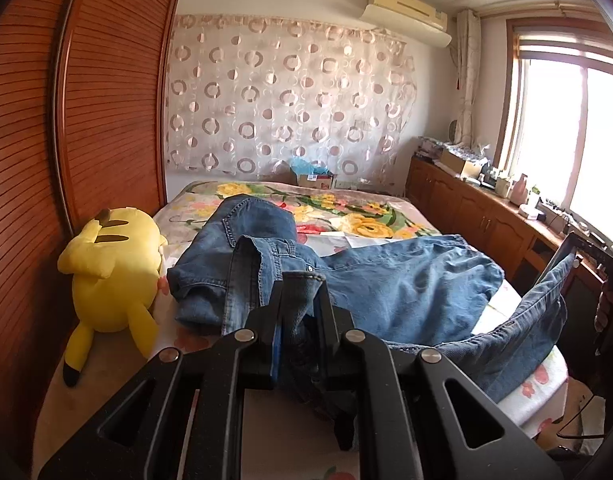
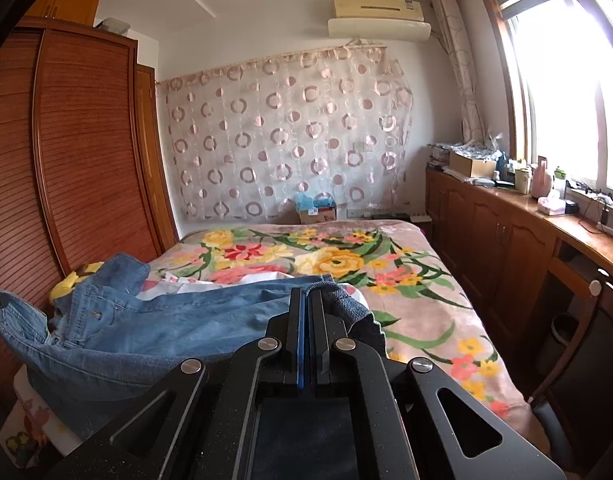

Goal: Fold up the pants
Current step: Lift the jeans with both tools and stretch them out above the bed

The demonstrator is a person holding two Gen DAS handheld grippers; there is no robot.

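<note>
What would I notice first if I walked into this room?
Probably the blue jeans sprawled across the flowery bed, pinched at the near edge by the left gripper and the right gripper. Then the bright yellow plush toy lying beside the wooden wardrobe.

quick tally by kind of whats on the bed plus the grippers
jeans: 1
yellow plush toy: 1
floral blanket: 1
grippers, left gripper and right gripper, each clamped on a bit of denim: 2
total: 5
</note>
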